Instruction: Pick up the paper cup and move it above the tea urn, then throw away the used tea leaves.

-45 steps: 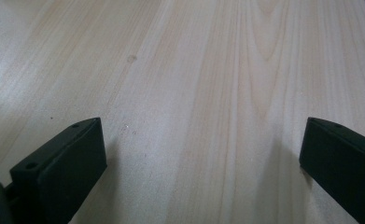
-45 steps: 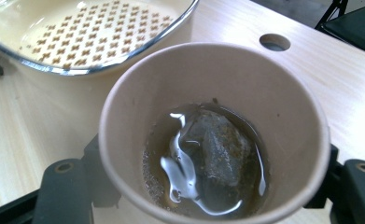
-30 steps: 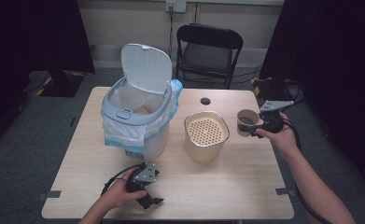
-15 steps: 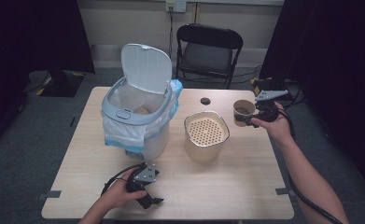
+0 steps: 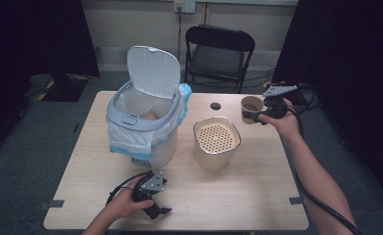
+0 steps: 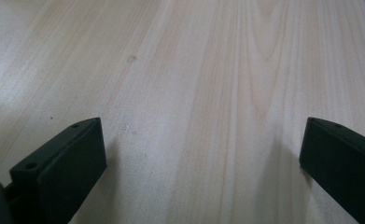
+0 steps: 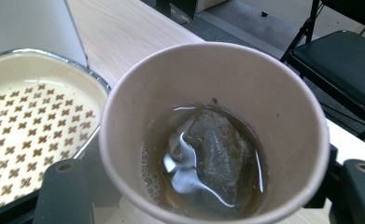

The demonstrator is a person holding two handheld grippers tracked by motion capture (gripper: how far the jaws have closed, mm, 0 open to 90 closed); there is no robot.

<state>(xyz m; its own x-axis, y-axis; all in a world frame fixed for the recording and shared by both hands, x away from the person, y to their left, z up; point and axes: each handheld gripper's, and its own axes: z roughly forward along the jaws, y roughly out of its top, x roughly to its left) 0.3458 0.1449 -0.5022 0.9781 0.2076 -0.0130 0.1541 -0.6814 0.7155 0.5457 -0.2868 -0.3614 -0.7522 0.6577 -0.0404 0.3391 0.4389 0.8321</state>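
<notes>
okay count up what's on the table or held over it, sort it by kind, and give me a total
Lidded bin with liner bag: 1
Container with perforated strainer top: 1
Paper cup holding liquid and a tea bag, gripped by the right claw: 1
Small dark round item on the table: 1
Handheld claws, counting the open left claw: 2
Total: 6

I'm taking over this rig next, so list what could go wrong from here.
1. The paper cup, clamped in the right gripper, holds liquid and a tea bag; tilting early could spill it on the table.
2. Squeezing harder may crush the thin wall.
3. It might clip the strainer container nearby.
</notes>
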